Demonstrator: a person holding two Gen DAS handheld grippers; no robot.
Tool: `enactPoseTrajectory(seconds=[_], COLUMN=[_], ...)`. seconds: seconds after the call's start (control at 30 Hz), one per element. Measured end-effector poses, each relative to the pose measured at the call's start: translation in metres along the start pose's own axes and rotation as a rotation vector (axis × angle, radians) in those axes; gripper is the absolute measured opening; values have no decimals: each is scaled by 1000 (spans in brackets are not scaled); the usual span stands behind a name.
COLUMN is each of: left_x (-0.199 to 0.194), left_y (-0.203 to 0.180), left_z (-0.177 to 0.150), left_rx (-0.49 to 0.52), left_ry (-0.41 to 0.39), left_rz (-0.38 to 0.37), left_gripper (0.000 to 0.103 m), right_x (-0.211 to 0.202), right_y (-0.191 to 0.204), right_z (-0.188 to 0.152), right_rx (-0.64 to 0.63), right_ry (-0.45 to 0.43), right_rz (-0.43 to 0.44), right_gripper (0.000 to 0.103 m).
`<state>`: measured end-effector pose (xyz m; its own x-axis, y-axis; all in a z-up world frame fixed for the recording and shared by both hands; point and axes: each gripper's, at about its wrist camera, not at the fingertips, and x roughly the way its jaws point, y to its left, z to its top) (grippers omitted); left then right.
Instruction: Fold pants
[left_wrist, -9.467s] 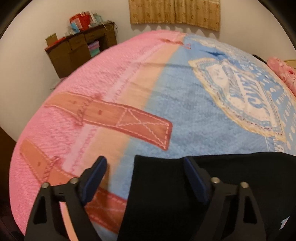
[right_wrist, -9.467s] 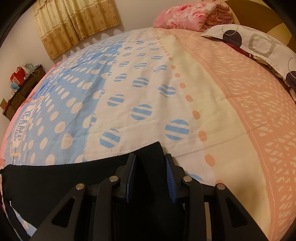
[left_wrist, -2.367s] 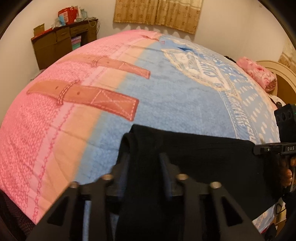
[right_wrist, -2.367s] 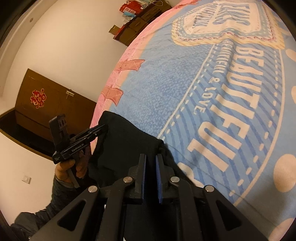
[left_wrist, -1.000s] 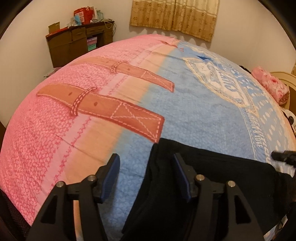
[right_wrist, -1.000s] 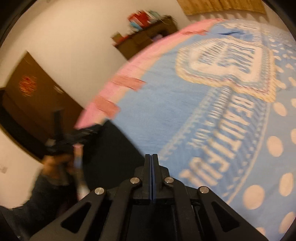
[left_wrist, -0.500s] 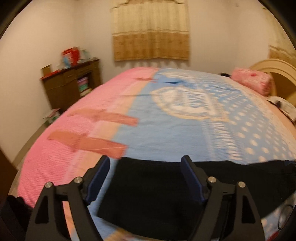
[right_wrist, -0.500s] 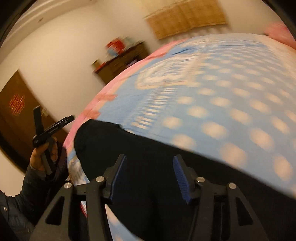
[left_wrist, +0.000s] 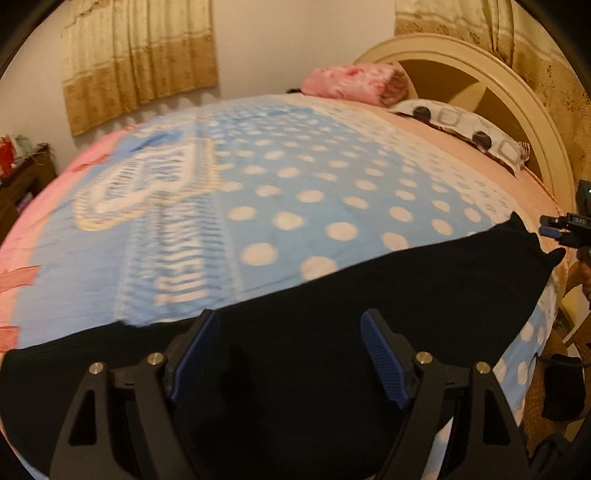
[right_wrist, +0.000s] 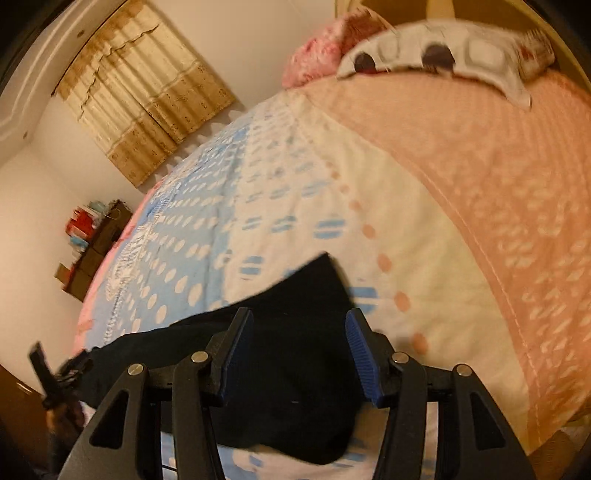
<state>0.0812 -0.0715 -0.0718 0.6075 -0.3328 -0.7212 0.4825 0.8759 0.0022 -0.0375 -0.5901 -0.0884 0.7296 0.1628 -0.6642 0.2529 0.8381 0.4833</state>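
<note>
Overhead, both wrist views look down on a bed (left_wrist: 332, 155) covered by a patterned spread in pink, blue, cream and peach bands. No container holds anything that can be made out; a dark cabinet (right_wrist: 92, 254) at 9 o'clock in the right wrist view carries red and blue items on top, too small to identify.

Black pants (left_wrist: 369, 295) lie flat along the near edge of the bed, stretched as one long dark band from 8 o'clock to 3 o'clock in the left wrist view. Their far end rises to small points near the headboard (left_wrist: 517, 110). In the right wrist view the same pants (right_wrist: 295, 350) end in a rounded, doubled edge at 6 o'clock, with one corner lifted toward 12 o'clock. The fabric shows no print; folds are hard to tell in the dark cloth.

Left gripper (left_wrist: 288, 354): fingers wide apart above the pants, nothing clamped. Right gripper (right_wrist: 295, 354): fingers apart, cloth showing between them but not pressed.

Two pillows, one pink (left_wrist: 354, 81) and one with dark circles (left_wrist: 461, 125), rest at the headboard. Curtains (left_wrist: 140, 62) hang behind.
</note>
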Motion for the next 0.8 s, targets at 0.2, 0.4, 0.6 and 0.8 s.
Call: enactPoseTrajectory(seconds=[0.2,0.4,0.6,0.8], left_x=[23,31,36,36], left_y=[-6,-8,-11,-10], left_z=[-1,-8,-8,-10], left_rx=[-24,-15,-8,-4], left_ry=[56,51,38,29], left_rz=[3,16,14,7], left_gripper=[82,84,90,92], right_x=[20,13,22,23], right_y=[-16,-26,-23,-11], right_z=[-7,-8,-7,-8], right_rx=[5,20,4,-38], right_ry=[59,22,67,63], right_rz=[16,22,46,34], right_gripper=[54,53,43,12])
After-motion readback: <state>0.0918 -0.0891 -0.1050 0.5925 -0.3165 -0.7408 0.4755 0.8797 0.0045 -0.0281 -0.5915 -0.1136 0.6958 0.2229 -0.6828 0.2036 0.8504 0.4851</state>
